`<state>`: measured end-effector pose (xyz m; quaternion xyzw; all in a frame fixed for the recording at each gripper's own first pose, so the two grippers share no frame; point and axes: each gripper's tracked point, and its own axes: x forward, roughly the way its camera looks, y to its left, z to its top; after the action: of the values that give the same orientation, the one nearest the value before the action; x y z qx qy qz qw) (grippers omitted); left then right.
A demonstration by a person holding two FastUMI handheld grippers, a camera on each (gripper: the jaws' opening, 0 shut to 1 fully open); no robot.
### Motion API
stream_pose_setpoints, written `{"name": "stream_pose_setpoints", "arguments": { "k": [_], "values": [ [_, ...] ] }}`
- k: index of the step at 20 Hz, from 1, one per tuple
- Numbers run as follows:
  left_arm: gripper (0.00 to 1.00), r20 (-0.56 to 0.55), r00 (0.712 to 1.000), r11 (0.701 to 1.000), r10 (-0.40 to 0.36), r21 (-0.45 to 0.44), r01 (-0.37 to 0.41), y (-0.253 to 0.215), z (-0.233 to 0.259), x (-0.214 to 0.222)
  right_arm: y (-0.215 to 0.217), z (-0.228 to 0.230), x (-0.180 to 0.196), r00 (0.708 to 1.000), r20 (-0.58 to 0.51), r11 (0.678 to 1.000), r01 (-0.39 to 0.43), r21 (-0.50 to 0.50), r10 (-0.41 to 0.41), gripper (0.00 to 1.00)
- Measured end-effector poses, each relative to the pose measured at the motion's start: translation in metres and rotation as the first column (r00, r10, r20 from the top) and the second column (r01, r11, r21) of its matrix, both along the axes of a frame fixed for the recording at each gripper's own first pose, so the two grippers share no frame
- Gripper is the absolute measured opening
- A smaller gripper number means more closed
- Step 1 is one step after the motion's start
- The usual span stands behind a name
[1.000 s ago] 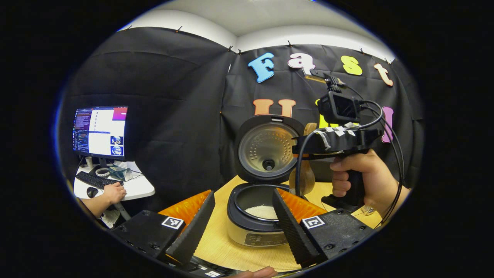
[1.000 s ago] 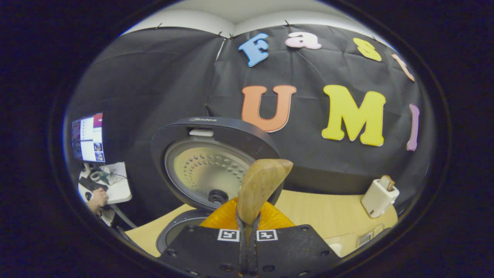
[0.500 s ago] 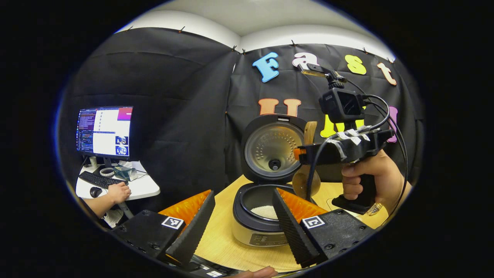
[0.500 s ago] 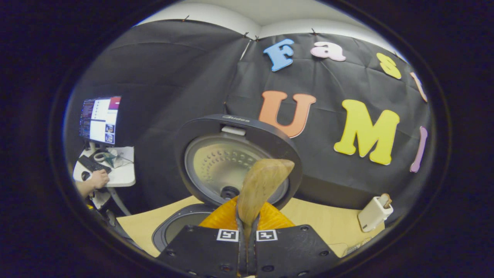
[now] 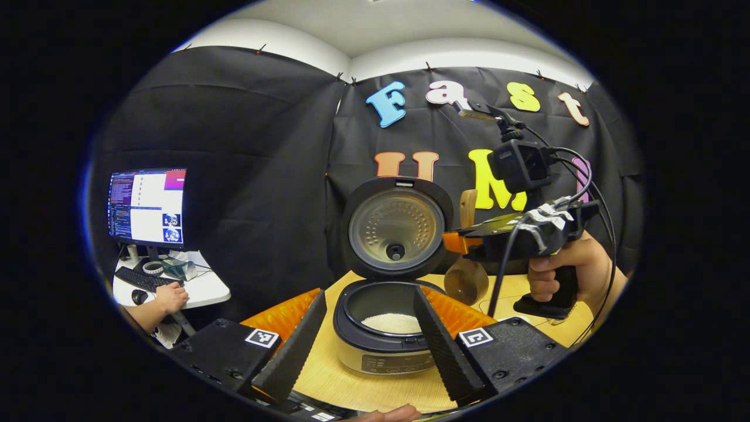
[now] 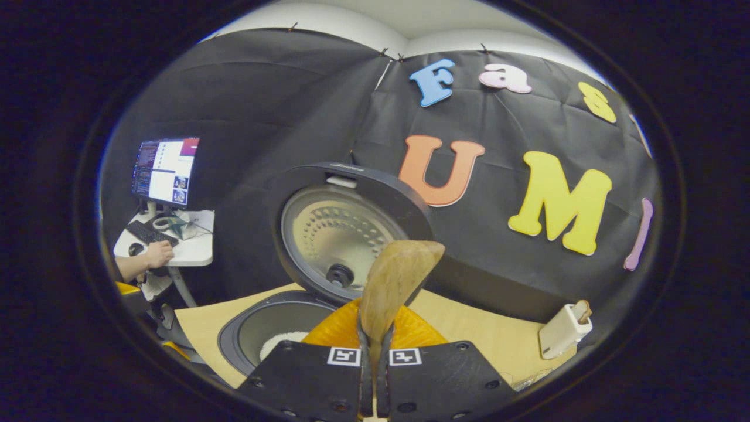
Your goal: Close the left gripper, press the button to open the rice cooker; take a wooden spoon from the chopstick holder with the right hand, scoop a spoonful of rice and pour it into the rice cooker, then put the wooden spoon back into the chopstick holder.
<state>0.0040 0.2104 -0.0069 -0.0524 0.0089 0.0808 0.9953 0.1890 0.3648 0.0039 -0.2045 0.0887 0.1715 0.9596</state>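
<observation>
- Right claw (image 6: 373,351), at the bottom middle of the right gripper view, is clamped on the wooden spoon (image 6: 394,281): both fingers press its handle and the spoon rises upright between them. In the left gripper view this claw (image 5: 460,241) sits right of centre, held by a hand (image 5: 565,275), with the spoon's bowl (image 5: 466,283) hanging below it, beside the cooker. No rice can be made out in the bowl.
- Left claw (image 5: 368,328), at the bottom of the left gripper view, stands wide apart and grips nothing. Its fingers frame the cooker, probably parked out of the spoon's way.
- Table (image 5: 328,375), pale wood, fills the lower middle and carries the cooker.
- Rice cooker (image 5: 384,340) sits centre frame with its lid (image 5: 397,228) swung up and back, so the opening step looks done.
- Rice (image 5: 391,322) lies as a white heap in the pot, so the pour seems complete too.
- Chopstick holder (image 6: 563,331), a small white box at the lower right of the right gripper view, stands well apart from the cooker with a wooden tip poking out. Returning the spoon there appears to be what remains.
- Off the table, at the left edge, a person's hand (image 5: 171,296) rests by a keyboard under a monitor (image 5: 146,205).
</observation>
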Motion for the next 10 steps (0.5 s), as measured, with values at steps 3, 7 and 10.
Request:
{"name": "stream_pose_setpoints", "arguments": {
  "k": [3, 7, 10],
  "values": [
    [0.95, 0.0, 1.0, 1.0, -0.012, 0.021, 0.012, -0.012, 0.002, 0.001, -0.041, 0.012, 0.003, 0.998, 0.018, 0.998, 0.051, 0.024, -0.052, 0.03],
    [0.95, 0.005, 0.999, 0.997, -0.051, 0.051, 0.051, -0.03, 0.006, -0.002, -0.107, 0.019, 0.013, 0.99, 0.019, 0.989, 0.14, 0.048, -0.141, 0.03],
    [0.95, 0.015, 0.998, 0.997, -0.054, 0.06, 0.053, -0.032, 0.009, -0.004, -0.161, 0.024, 0.019, 0.975, 0.022, 0.974, 0.217, 0.066, -0.219, 0.03]
  ]
}}
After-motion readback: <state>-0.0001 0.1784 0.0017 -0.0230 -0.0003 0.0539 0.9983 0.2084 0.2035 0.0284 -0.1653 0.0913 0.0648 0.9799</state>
